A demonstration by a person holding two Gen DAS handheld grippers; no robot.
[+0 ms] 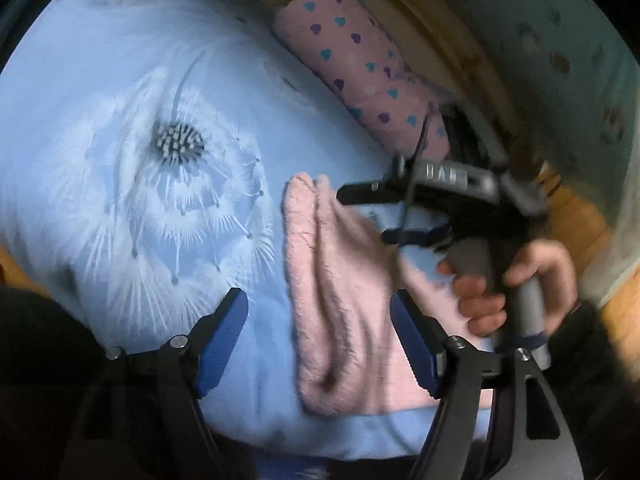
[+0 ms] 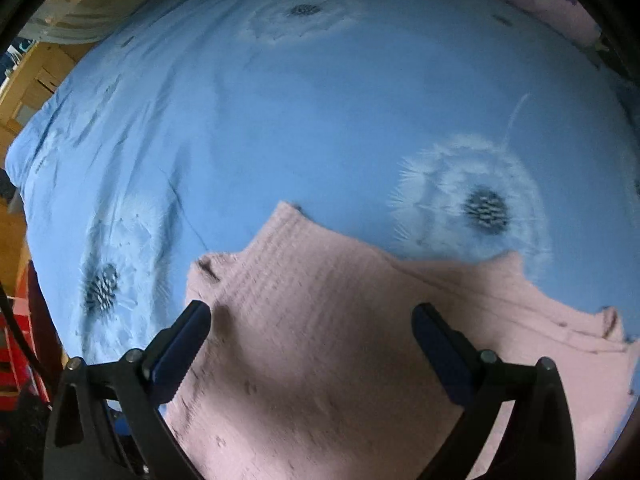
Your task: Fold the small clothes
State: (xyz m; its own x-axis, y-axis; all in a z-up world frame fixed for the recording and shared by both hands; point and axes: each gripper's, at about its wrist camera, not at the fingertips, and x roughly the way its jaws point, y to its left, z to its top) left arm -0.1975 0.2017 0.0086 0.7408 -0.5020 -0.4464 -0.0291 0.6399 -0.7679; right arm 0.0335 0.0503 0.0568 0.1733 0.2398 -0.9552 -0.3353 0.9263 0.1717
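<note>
A: Tongs first – left gripper (image 1: 320, 344) w/ jaws wide, nothing between the blue pads (image 1: 222, 344), hanging over the near left edge of the pink garment (image 1: 340, 320)

B: Right gripper (image 2: 312, 344)?

A: Also spread wide, empty. Right wrist view has it above the garment's ribbed knit, cloth under both fingers (image 2: 180, 356); can't tell if they touch it. From the left cam it sits at the garment's right side, w/ the hand (image 1: 516, 284) wrapped round its grey handle

B: Garment itself?

A: Fuzzy pink knit, lying bunched w/ long folds running near to far on the blue duvet (image 1: 120, 80), dandelion print. One big dandelion head (image 1: 178, 143) to its left

B: Further out?

A: Pink pillow (image 1: 352, 60) w/ small hearts at the far right against the wall, wood floor (image 2: 24, 92) past the duvet's edge, something red (image 2: 16, 344) low at left, blurred
</note>
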